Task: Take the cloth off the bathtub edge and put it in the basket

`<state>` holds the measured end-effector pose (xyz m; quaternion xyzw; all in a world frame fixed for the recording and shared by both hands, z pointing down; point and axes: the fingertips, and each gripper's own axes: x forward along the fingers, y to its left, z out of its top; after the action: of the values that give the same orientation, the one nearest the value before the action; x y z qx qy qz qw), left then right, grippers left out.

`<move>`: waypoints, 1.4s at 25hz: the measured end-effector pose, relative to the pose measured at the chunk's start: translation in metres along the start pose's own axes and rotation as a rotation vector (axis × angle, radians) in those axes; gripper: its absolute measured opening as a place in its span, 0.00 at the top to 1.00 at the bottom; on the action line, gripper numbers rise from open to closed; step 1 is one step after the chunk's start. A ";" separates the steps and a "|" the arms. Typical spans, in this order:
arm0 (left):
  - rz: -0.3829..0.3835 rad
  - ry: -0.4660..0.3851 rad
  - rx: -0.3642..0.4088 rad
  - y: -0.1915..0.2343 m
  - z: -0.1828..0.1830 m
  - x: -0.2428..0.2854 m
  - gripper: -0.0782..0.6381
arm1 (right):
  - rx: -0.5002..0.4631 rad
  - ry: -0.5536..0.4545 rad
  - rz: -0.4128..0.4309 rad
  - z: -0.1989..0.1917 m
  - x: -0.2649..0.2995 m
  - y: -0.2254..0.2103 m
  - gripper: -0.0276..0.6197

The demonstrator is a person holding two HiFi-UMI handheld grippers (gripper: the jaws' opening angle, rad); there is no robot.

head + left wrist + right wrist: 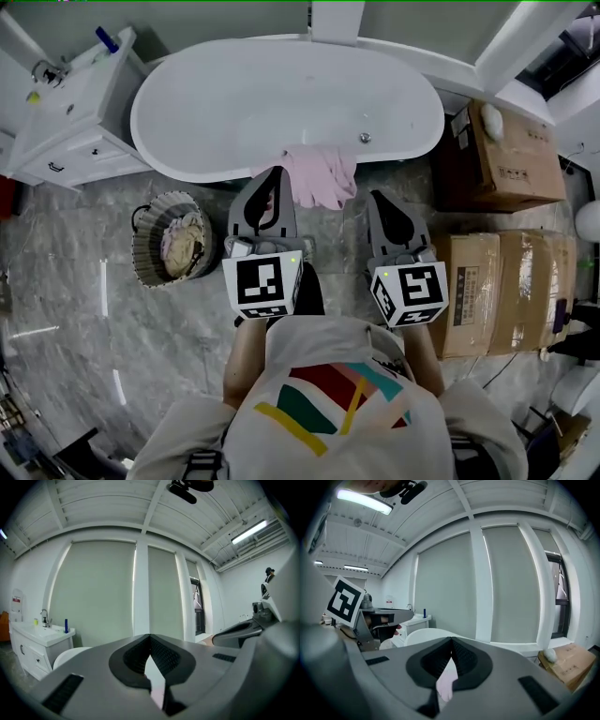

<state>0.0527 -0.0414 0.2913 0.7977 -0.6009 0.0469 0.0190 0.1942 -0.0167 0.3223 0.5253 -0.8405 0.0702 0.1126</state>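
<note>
A pink cloth (321, 176) hangs over the near edge of the white bathtub (234, 103). The round woven basket (173, 246) stands on the floor to the tub's left, with laundry in it. My left gripper (277, 172) is shut and empty; its tip lies at the cloth's left edge, and contact cannot be told. My right gripper (379, 197) is shut and empty too, just right of the cloth and a little short of the tub. Through the left gripper's (150, 639) jaw gap a bit of the cloth (157, 694) shows. The right gripper (451, 641) looks over the cloth (446, 682).
A white vanity (70, 117) stands left of the tub. Stacked cardboard boxes (502, 155) fill the right side, with more boxes (502, 286) next to my right arm. Marble floor (84, 319) lies around the basket. Tall blinds (98, 588) line the wall behind the tub.
</note>
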 end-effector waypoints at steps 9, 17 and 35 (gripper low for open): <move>0.008 0.005 -0.042 0.075 0.016 0.090 0.87 | 0.000 0.010 -0.010 0.044 0.103 -0.014 0.94; -0.037 0.003 -0.002 0.098 0.027 0.154 0.87 | 0.032 0.011 -0.060 0.063 0.157 -0.035 0.94; 0.060 0.011 -0.030 0.098 0.030 0.186 0.87 | 0.027 -0.084 -0.074 0.094 0.190 -0.087 0.94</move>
<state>0.0111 -0.2496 0.2776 0.7788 -0.6250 0.0427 0.0330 0.1812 -0.2415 0.2813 0.5600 -0.8235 0.0553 0.0724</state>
